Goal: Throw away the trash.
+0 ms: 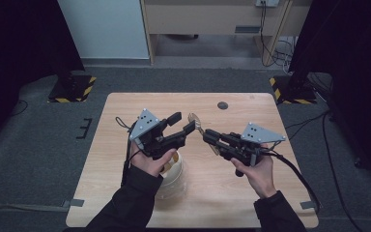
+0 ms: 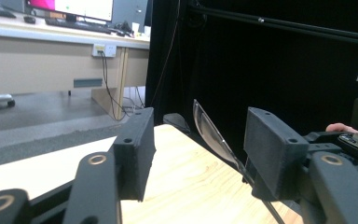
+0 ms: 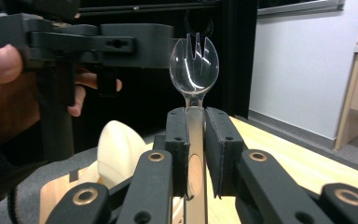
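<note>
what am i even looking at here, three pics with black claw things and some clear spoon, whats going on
A person stands at a wooden table and holds a hand-held two-jaw gripper in each hand; no robot arm is involved. The high view looks down from above the person. The other two pictures come from cameras riding on the grippers, looking along their black jaws.

The right gripper is shut on the handle of a clear plastic spork, its tined bowl sticking up. The left gripper is half open, with the spork's bowl between its jaws but not pinched. A cream bowl-like container sits on the table under the left hand.
</note>
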Demonstrator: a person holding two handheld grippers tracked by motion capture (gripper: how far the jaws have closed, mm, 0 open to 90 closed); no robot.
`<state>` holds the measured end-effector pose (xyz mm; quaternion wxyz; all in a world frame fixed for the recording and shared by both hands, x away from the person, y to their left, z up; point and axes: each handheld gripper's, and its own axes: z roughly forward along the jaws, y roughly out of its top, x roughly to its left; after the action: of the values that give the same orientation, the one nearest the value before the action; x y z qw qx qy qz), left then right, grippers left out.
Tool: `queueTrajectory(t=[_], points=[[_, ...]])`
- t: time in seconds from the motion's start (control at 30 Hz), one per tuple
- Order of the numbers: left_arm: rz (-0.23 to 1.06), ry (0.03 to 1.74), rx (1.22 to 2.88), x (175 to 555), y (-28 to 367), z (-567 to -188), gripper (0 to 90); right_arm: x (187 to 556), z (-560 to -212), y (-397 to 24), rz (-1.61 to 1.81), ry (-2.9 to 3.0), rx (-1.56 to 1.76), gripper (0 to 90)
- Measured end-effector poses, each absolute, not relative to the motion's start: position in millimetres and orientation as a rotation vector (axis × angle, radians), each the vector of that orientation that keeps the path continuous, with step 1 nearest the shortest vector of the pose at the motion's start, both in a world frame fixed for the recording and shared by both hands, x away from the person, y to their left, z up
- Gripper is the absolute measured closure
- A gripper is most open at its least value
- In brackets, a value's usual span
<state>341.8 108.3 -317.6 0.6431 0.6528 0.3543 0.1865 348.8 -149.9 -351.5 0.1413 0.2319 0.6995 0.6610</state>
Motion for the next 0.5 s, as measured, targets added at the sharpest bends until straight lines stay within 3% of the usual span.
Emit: queueTrajectory(t=[0.5], points=[[0.334, 0.859, 1.509, 340.3, 100.6, -319.5, 72.9, 346.4, -355.0, -140.3, 1.945, 2.049, 0.647, 79.9]])
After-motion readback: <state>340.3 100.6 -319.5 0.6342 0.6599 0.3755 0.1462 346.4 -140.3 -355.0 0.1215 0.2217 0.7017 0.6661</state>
